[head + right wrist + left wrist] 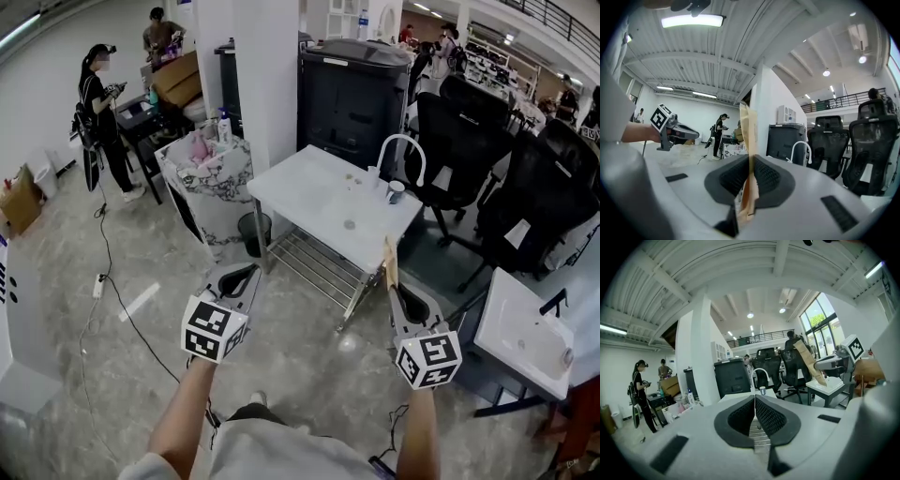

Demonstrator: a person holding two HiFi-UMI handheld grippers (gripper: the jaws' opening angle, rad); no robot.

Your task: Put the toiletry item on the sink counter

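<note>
This is a large open industrial hall fitted out as a workspace, where a free-standing white surface (319, 202) with a faucet (403, 141) stands on a polished concrete floor (94, 375) among black office chairs (459, 141), cardboard boxes (178, 80) and trailing cables (131, 323), beneath strip lights (691, 20) and a railed mezzanine (553, 14).

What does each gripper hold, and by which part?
Right gripper clamps a flat tan packet near its lower end; left gripper is shut, empty.

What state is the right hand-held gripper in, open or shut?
Shut: the right hand-held gripper clamps a tan packet between its jaws.
</note>
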